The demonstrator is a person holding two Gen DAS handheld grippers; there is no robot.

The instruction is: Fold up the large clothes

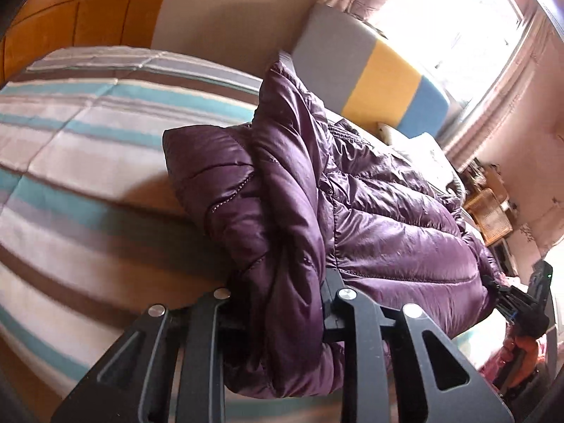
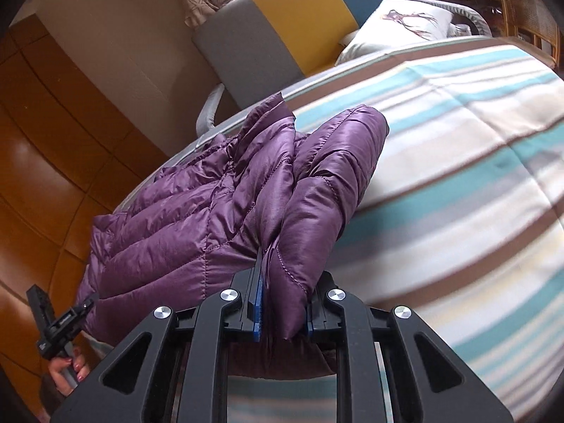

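Note:
A purple quilted puffer jacket (image 1: 387, 218) lies bunched on a striped bed cover (image 1: 70, 176). My left gripper (image 1: 282, 289) is shut on a thick fold of the jacket's edge, which rises between its black fingers. In the right wrist view the jacket (image 2: 176, 218) stretches leftward, and my right gripper (image 2: 287, 282) is shut on another fold, pressed between blue pads (image 2: 259, 303). Each view catches the other gripper at the jacket's far end, the right gripper (image 1: 507, 290) and the left gripper (image 2: 86, 305), with a hand (image 2: 67, 366) on its handle.
The striped bed cover (image 2: 458, 194) spreads wide beside the jacket. A grey, yellow and blue headboard (image 1: 380, 81) and a white pillow (image 2: 398, 24) sit at the bed's head. Wooden panelling (image 2: 42, 141) runs along one side, wicker shelves (image 1: 490, 211) stand near a bright window (image 1: 440, 17).

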